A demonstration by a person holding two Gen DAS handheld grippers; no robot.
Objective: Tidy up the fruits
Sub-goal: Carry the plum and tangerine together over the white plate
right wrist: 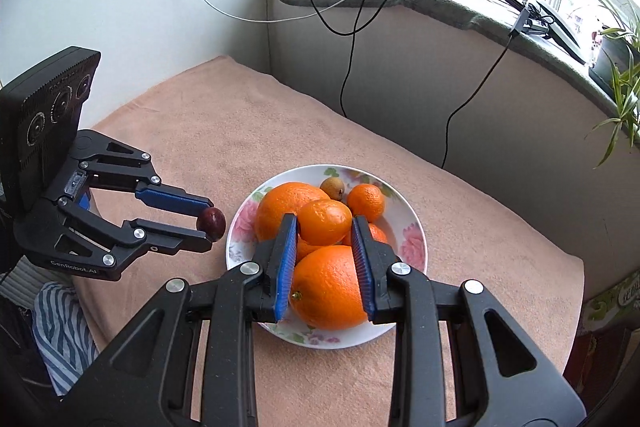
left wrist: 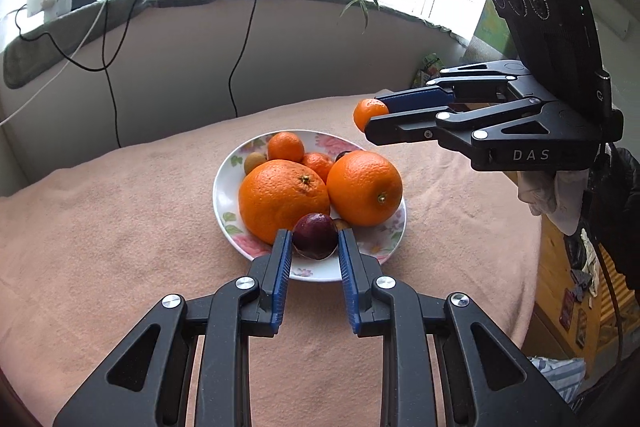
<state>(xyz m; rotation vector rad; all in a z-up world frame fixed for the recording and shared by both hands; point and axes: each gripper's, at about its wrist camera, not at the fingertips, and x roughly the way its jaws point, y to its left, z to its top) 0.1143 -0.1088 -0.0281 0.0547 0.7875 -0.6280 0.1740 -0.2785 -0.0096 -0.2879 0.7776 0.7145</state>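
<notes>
A surface [left wrist: 120, 211] covered with a peach-pink fleecy cloth carries one container, a round white ceramic plate with pink flower print [left wrist: 228, 187], standing near its middle. On the plate lie two big round oranges [left wrist: 282, 201] side by side and touching, the left one showing its stem scar on top, the right one [left wrist: 366, 187] its stem end toward the front. Behind them sit two small orange mandarins [left wrist: 286, 146], the second [left wrist: 318, 163] wedged between the big fruit, and at the far left rim a small brownish-green kiwi-like fruit [left wrist: 255, 161]; a dark fruit peeps out behind the right orange, too hidden to name. The right tool [left wrist: 370, 115], black with blue pads, hangs above the plate's far right side, clamped on a small orange mandarin [left wrist: 368, 111]. The left tool [left wrist: 314, 239] hangs over the plate's near rim, clamped on a small dark purple round fruit [left wrist: 314, 235].
</notes>
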